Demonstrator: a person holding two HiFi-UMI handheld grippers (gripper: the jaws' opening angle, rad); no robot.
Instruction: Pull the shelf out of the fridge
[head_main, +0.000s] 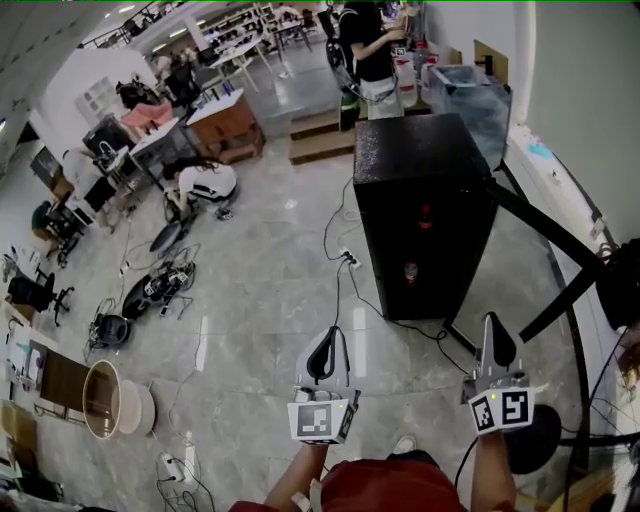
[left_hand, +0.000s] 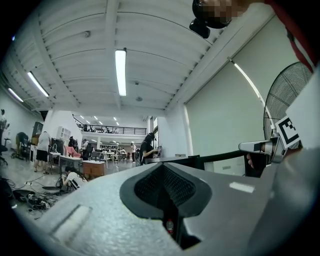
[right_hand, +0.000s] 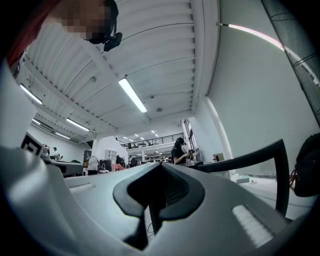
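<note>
Left tongs (head_main: 323, 352) and right tongs (head_main: 496, 340) are both pinched fully together with nothing in them, low over the floor (head_main: 250, 300), near me. The fridge (head_main: 425, 215) is the black box further off, slightly right, well apart from both tongs. Its door looks closed and no shelf is visible, so I judge the shelf is inside and the task hasn't started.

Risks:
- Cables (head_main: 345, 262) cross the floor at the fridge's left side, so I could snag them walking in.
- A black slanted frame bar (head_main: 545, 225) sits just right of the fridge, so the right tongs could knock it.
- Pinched tongs can't take the door or shelf, and going in like this I'd just push or slip off.
</note>
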